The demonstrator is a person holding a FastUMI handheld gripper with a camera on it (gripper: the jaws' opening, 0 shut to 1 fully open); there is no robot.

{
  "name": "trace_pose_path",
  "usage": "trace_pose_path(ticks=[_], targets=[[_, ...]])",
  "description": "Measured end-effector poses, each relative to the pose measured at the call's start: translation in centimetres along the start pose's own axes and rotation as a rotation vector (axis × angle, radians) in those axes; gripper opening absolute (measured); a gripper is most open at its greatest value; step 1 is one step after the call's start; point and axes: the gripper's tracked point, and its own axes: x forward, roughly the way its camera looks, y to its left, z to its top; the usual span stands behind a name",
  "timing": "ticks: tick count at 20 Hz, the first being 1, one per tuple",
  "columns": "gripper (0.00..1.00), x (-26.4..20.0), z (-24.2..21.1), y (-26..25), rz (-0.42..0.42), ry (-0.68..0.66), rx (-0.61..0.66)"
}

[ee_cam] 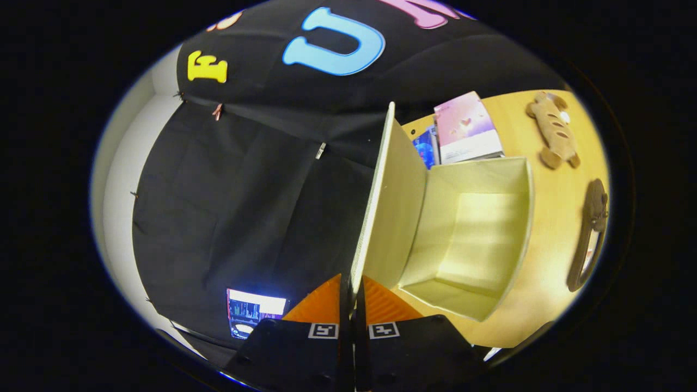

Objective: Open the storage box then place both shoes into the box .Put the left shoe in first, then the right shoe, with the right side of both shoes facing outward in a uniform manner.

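Observation:
The view is rolled on its side. A cream storage box [474, 239] stands on the wooden table [550, 218], its inside bare and lit. Its lid [389, 201] is swung up, seen edge-on and running away from the fingers. My gripper [351, 296] is shut on the lid's near edge, one finger pressing on each face of it.
Beyond the box lie a pink book [467, 128] and a blue one [426, 148]. A brown plush toy [552, 128] and a dark round-framed object [591, 234] rest on the table past the box. A lit screen [253, 311] glows by the cloth wall.

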Motion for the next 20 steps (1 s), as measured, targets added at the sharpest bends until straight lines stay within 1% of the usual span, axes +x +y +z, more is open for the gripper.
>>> trace_pose_path(ticks=[4, 7, 11, 13, 15, 16, 18, 20], targets=[[0.06, 6.2, -0.3, 4.3, 0.000, 0.023, -0.034], [0.06, 11.6, -1.5, 5.5, -0.022, 0.052, -0.031], [0.06, 18.4, -3.4, 4.8, -0.072, 0.111, -0.053], [0.09, 21.1, -4.5, 3.8, -0.093, 0.140, -0.089], [0.14, 22.5, -4.7, 1.9, -0.149, 0.147, -0.134], [0.31, 23.0, -4.7, 1.0, -0.169, 0.136, -0.158], [0.65, 22.4, -4.0, 0.0, -0.191, 0.099, -0.203], [0.99, 20.0, -2.5, -0.9, -0.215, 0.045, -0.242]])
